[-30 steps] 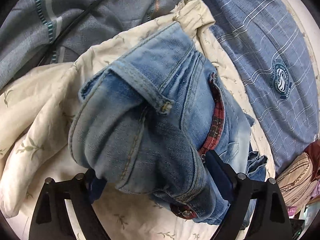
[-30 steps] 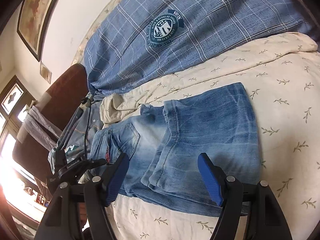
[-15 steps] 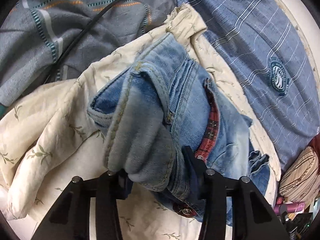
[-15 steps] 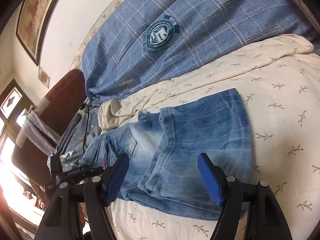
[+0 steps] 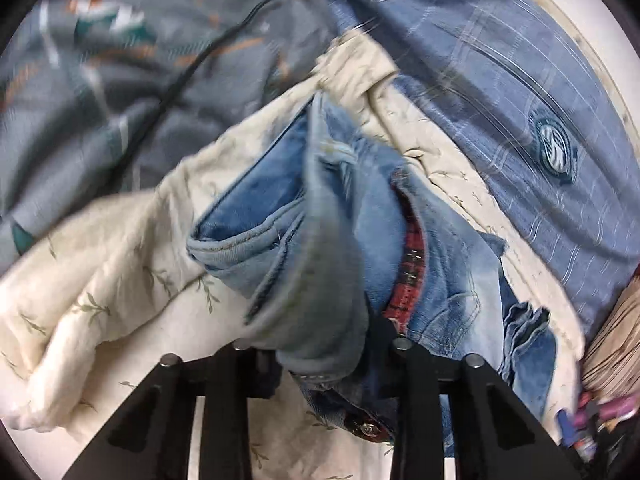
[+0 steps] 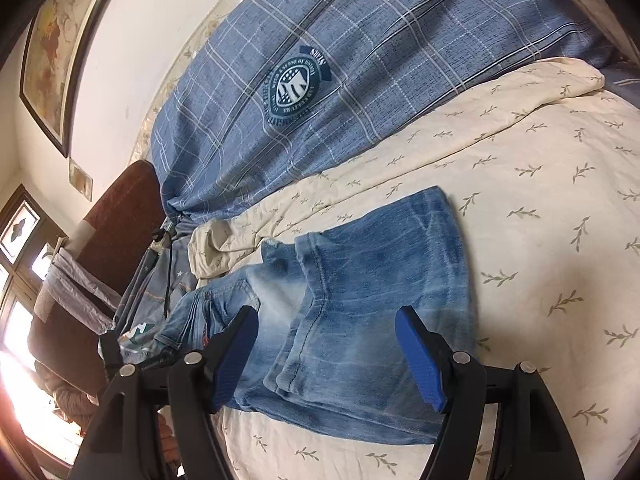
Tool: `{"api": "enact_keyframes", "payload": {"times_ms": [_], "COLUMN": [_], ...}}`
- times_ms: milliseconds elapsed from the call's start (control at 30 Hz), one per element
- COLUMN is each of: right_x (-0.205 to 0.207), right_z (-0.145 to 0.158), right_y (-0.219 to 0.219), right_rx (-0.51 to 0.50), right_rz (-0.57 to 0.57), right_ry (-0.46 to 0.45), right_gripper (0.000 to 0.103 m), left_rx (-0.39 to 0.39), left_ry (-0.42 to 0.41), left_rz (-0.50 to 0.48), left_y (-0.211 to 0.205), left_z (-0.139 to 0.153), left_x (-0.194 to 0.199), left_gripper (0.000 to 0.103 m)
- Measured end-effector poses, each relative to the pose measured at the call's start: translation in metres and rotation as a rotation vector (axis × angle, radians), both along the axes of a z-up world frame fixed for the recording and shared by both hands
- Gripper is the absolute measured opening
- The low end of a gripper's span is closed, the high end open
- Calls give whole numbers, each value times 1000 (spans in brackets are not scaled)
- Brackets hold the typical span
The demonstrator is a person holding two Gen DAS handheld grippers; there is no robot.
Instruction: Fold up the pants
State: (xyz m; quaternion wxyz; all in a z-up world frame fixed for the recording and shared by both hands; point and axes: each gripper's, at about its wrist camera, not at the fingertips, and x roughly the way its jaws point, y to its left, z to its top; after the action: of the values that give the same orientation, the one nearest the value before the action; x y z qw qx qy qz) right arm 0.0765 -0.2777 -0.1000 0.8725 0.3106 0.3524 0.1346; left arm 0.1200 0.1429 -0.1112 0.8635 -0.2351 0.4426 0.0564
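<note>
The left claw (image 5: 320,360) is closing on the bunched waistband of the jeans (image 5: 360,248), denim filling the gap between its jaws. The right claw (image 6: 326,356) is hovering released, jaws apart, above the folded legs of the jeans (image 6: 380,300), touching nothing. The jeans are lying on the leaf-print bedspread (image 6: 540,200) of the bed, a blue plaid duvet (image 6: 360,60) at 12 o'clock.

To fold well, the left claw should probably be gripping both waistband layers, carrying them over level toward the hems while the right is pinning the legs.

The left wrist view is showing the red plaid lining (image 5: 410,264) and metal button (image 5: 366,428). The right wrist view alone is showing the whole garment, its hems (image 6: 296,364) at 6 o'clock.
</note>
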Motion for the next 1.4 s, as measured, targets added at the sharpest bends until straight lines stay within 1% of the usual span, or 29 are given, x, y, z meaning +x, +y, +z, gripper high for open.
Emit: {"api": "enact_keyframes", "payload": {"times_ms": [67, 233, 267, 300, 433, 500, 533, 567, 667, 733, 833, 900, 967, 1000, 1033, 1067, 1100, 1133, 1200, 1267, 1333, 1400], "right_x": [-1, -2, -2, -1, -3, -6, -8, -10, -14, -15, -16, -17, -18, -18, -18, -17, -17, -17, -18, -20, -22, -25], "right_z": [1, 1, -1, -2, -7, -6, -5, -5, -6, -9, -13, -14, -16, -17, -19, -20, -21, -22, -19, -9, 5, 14], "right_y": [-5, -25, -29, -32, -48, -56, -61, -65, -77, -84, -92, -97, -103, -106, -109, -113, -116, -119, -120, -116, -104, -91], "right_rx": [2, 29, 36, 47, 110, 129, 133, 132, 136, 145, 154, 163, 188, 205, 232, 261, 281, 303, 314, 300, 273, 265], "right_rz": [-15, -63, -70, -76, -71, -76, -86, -94, -129, -144, -158, -168, -180, -184, -192, -199, -204, -213, -218, -196, -141, -71], "right_ry": [-6, 4, 12, 20, 38, 30, 26, 26, 31, 47, 66, 69, 76, 81, 86, 88, 87, 82, 59, 3, -68, -132], "right_gripper": [74, 74, 74, 74, 73, 69, 65, 62, 61, 61, 61, 61, 61, 61, 62, 62, 62, 63, 64, 64, 64, 64], "left_rx": [60, 210, 229, 250, 305, 331, 343, 353, 383, 406, 421, 445, 443, 445, 458, 460, 436, 423, 426, 435, 460, 485], "left_ry": [-29, -144, -160, -186, -248, -270, -280, -290, -315, -315, -273, -212, -177, -177, -192, -210, -233, -259, -310, -351, -362, -351], "left_rz": [-21, -118, -134, -166, -283, -343, -376, -408, -509, -582, -690, -758, -799, -817, -824, -840, -865, -869, -854, -826, -787, -730], "left_y": [-10, -50, -61, -74, -116, -138, -151, -162, -200, -226, -260, -280, -289, -292, -294, -294, -293, -290, -279, -266, -249, -231], "left_z": [10, 48, 53, 61, 79, 84, 85, 85, 82, 74, 49, 24, 9, 6, 7, 11, 19, 27, 42, 56, 62, 61], "left_x": [-3, -14, -12, -15, -23, -27, -29, -31, -39, -43, -48, -49, -54, -58, -62, -67, -71, -74, -78, -79, -74, -63], "left_gripper": [28, 27, 27, 27, 26, 26, 25, 25, 24, 22, 21, 21, 23, 26, 36, 42, 50, 54, 59, 62, 62, 62]}}
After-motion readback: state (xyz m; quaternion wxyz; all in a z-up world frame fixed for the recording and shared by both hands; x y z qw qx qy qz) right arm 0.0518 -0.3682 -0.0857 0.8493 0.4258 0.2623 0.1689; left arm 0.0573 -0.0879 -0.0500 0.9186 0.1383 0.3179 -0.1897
